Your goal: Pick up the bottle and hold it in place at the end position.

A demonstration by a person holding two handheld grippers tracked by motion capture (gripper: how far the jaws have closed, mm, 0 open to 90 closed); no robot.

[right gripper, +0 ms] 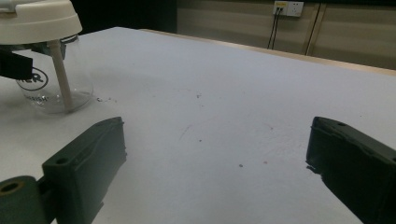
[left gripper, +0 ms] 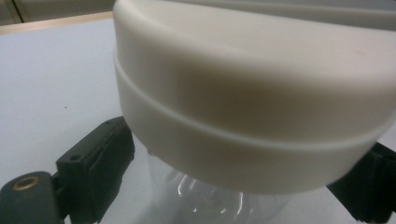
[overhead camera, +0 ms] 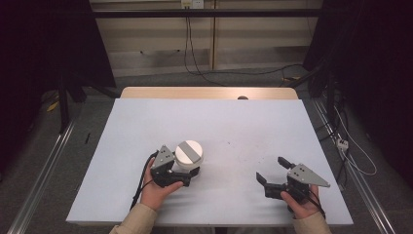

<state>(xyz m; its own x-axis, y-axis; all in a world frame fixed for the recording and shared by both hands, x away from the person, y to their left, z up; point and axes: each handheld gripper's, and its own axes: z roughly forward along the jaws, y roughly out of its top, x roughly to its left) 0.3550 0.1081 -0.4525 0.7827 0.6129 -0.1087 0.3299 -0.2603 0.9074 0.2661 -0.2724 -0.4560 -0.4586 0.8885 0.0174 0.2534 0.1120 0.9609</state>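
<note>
Currently: counter [overhead camera: 243, 126] bare except a clear jar [right gripper: 51, 88] with a white lid [overhead camera: 188, 152], near-left. Left hand-held gripper [overhead camera: 187, 176] has its jaws round the glass just under the lid. Right hand-held gripper [overhead camera: 272, 170] wide, nothing in it, well apart. Likely lid removal: keep left squeeze firm, bring right squarely onto the lid.

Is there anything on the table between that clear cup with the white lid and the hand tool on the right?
Nothing: in the high view, bare white tabletop separates the clear white-lidded cup from the right gripper.
</note>
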